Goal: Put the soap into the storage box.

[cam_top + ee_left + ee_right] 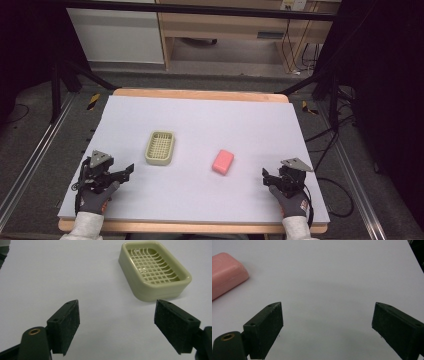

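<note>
A beige soap dish with a grid floor sits empty left of the table's middle. A pink soap bar lies to its right on the pale mat. My left gripper rests near the front left, open, jaws pointing toward the dish. In the left gripper view the soap dish stands ahead and right of the open left gripper, apart from it. My right gripper is open at the front right. In the right gripper view the soap bar lies far left of the empty right gripper.
The mat covers a wooden table whose front edge runs just under the gloved hands. Black frame legs and cables stand on the floor around the table. A wooden desk is behind.
</note>
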